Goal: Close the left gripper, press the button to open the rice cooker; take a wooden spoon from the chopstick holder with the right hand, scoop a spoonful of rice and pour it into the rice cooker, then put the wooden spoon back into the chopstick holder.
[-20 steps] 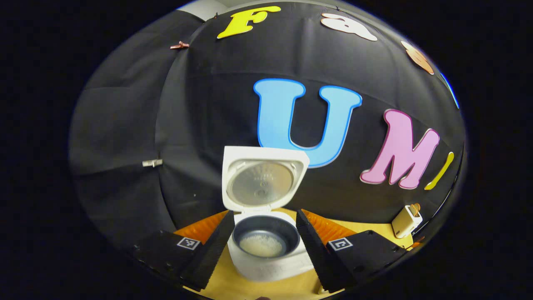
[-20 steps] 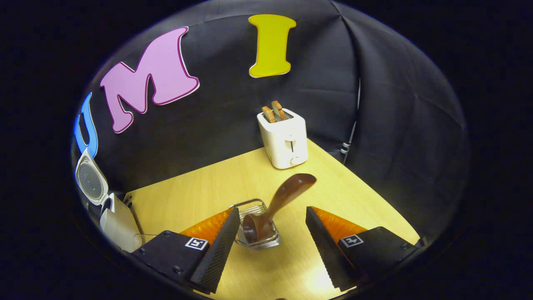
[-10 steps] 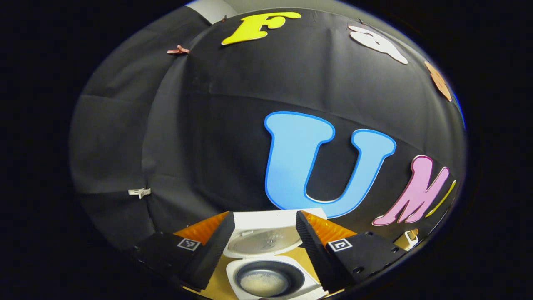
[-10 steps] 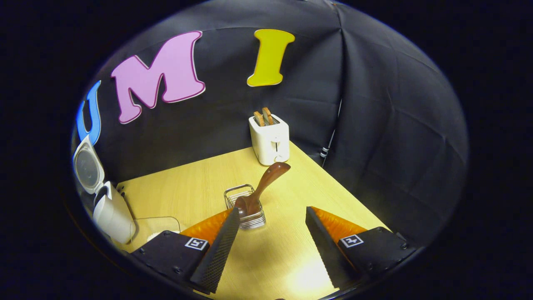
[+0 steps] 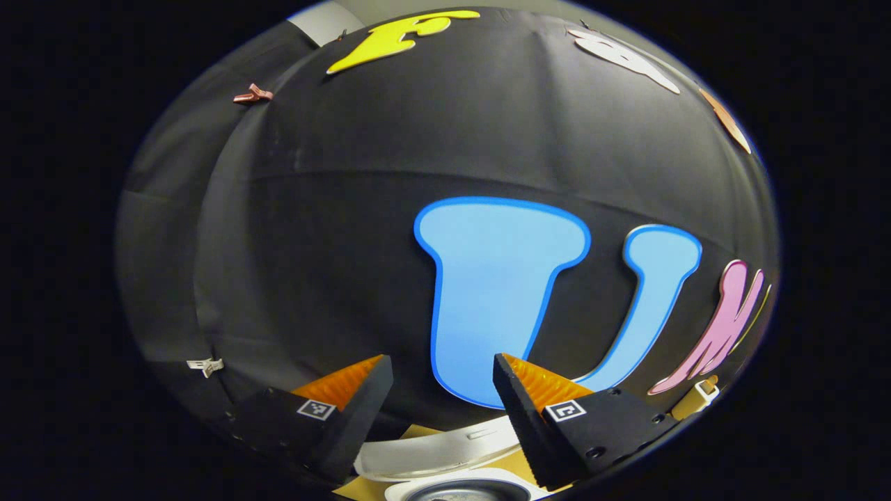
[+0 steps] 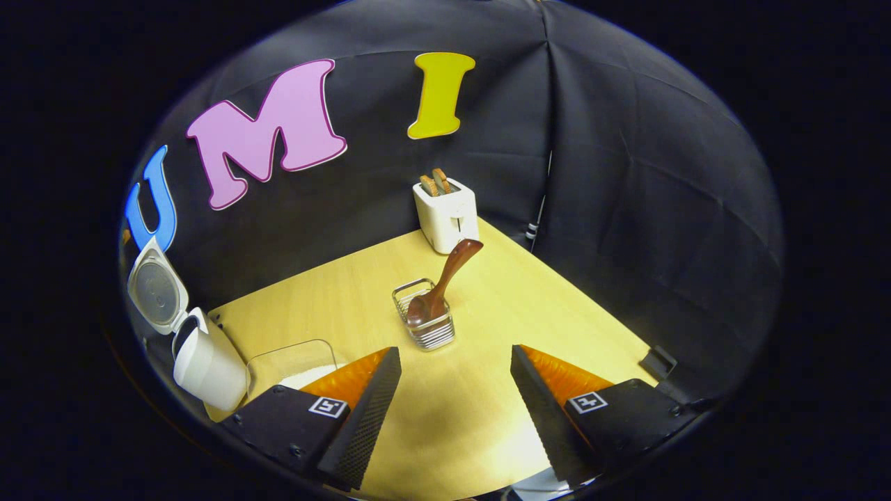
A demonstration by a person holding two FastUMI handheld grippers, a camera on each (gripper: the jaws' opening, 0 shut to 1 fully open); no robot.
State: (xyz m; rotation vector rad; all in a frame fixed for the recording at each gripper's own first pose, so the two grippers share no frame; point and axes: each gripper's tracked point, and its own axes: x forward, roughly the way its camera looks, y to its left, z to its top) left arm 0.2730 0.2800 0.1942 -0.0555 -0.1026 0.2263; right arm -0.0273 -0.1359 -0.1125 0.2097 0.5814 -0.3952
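Note:
In the right gripper view a brown wooden spoon [image 6: 443, 281] stands bowl-down in a wire chopstick holder [image 6: 423, 325] on the yellow table, its handle leaning toward the toaster. My right gripper [image 6: 454, 369] is open, nearer than the holder and apart from it, with nothing between its fingers. The white rice cooker [image 6: 202, 358] stands at the far left with its lid [image 6: 154, 285] up. In the left gripper view my left gripper [image 5: 443, 372] is open and tilted up at the wall; the cooker's lid edge [image 5: 431, 454] and pot rim [image 5: 466, 491] peek in at the bottom.
A white toaster [image 6: 445, 214] with two slices in it stands at the back of the table [image 6: 334, 299]. A clear container of rice [image 6: 292, 362] sits beside the cooker. A small dark object [image 6: 658, 362] lies at the table's right edge.
My right gripper has drawn back from the holder, leaving the spoon standing in it. My left gripper has tilted upward, so the open cooker has slid to the bottom of its view.

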